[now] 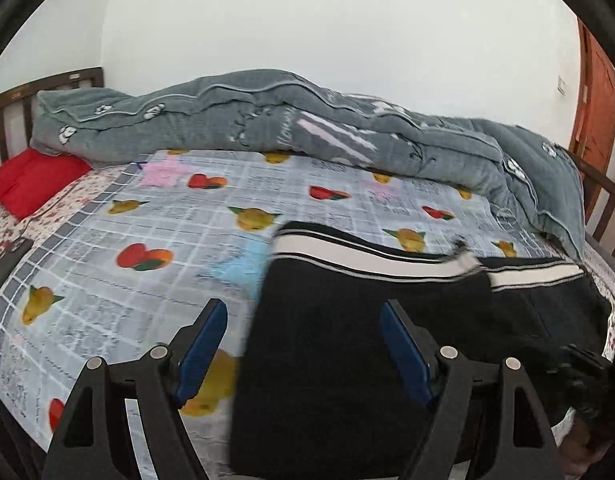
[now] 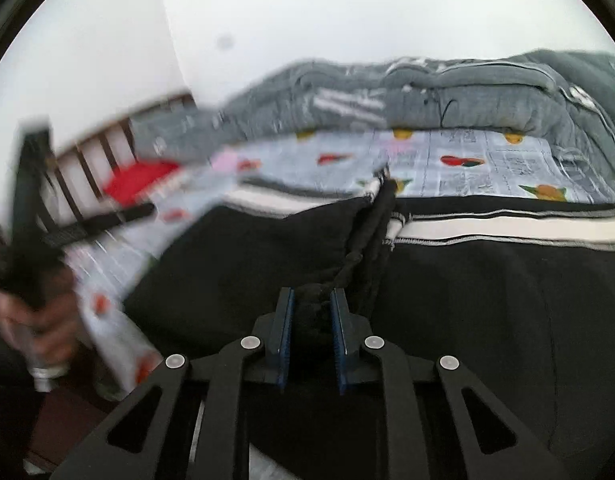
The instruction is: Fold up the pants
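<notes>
Black pants (image 1: 339, 340) with a white and black side stripe lie on the fruit-print bedsheet (image 1: 127, 220), folded over on themselves. My left gripper (image 1: 303, 312) is open and empty above the pants' left edge. My right gripper (image 2: 311, 300) is shut on a bunched fold of the black pants (image 2: 267, 248). The left gripper and the hand holding it (image 2: 31, 200) show blurred at the left of the right wrist view.
A grey quilt (image 1: 307, 120) is heaped along the far side of the bed. A red pillow (image 1: 31, 180) lies at the left by the wooden headboard (image 1: 11, 108). A dark flat object (image 1: 7, 264) lies at the sheet's left edge. An orange door (image 1: 595, 120) stands right.
</notes>
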